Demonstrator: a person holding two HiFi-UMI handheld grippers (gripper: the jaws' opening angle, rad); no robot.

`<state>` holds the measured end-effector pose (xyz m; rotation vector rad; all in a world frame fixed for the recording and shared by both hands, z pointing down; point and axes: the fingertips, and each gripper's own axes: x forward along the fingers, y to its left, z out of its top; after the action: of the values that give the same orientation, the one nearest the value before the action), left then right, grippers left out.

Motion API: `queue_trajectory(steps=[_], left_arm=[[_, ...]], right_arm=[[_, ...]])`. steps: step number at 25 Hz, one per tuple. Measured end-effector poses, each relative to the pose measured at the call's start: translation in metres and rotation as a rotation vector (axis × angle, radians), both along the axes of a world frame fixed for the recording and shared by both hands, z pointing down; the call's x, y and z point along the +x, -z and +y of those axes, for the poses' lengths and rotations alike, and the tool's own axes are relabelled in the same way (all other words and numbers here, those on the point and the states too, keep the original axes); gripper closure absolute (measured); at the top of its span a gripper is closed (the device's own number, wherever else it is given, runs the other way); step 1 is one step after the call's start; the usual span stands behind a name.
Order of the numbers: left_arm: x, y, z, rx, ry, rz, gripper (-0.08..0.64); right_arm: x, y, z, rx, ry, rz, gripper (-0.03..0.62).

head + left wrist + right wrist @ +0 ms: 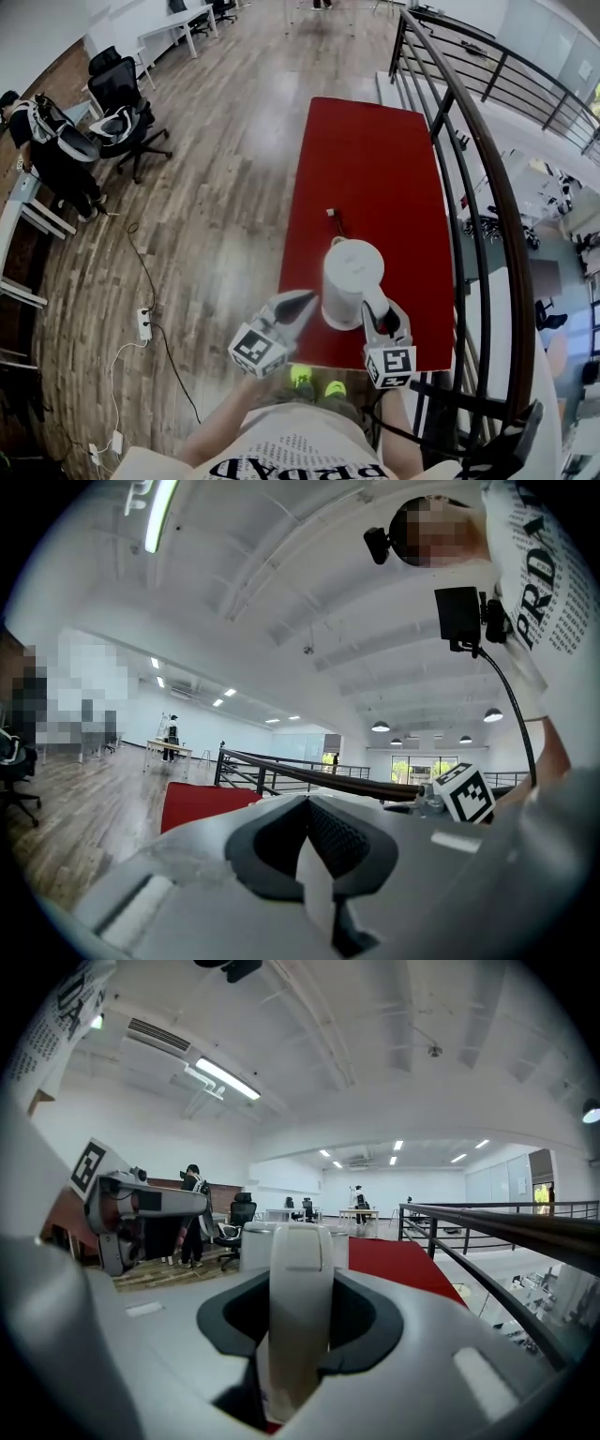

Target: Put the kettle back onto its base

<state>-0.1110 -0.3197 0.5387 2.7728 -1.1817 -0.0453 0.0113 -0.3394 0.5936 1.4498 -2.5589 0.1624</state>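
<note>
**A:** Entry, largest item first. What is carried by the long red-topped table?

**B:** A white cylindrical plastic kettle is recorded upright at lower centre of the head view, near the table's bottom end. A separate base cannot be told apart from it. A slightly wider pale rim at the kettle's foot may be the base, but this is not confirmed.

**A:** Claw states?

**B:** The right gripper is clamped on the kettle's upright white handle. In the right gripper view the handle fills the gap and both pads are pressed against it. The left gripper is noted just left of the kettle's flank. Its jaws are together with nothing between them, and contact with the kettle cannot be confirmed.

**A:** Handling?

**B:** The shell is judged stiff and smooth, so the round body would be a slippery hold, and the handle is taken as the proper grip point. The water level is hidden, so weight is unknown. With a one-sided hold, the body is expected to pull away from the jaws and tip if the grip is slackened early.

**A:** Smallest item?

**B:** A thin dark cord with a small white plug is seen just above the kettle in frame.
</note>
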Motion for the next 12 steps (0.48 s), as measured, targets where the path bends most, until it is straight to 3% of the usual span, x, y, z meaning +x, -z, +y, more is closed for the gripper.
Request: queue_trajectory(steps=[12], left_arm=[[0.009, 0.000, 0.007, -0.005, -0.027, 0.008, 0.567]], right_arm=[[0.009, -0.005, 0.024, 0.039, -0.013, -0.006, 0.457]])
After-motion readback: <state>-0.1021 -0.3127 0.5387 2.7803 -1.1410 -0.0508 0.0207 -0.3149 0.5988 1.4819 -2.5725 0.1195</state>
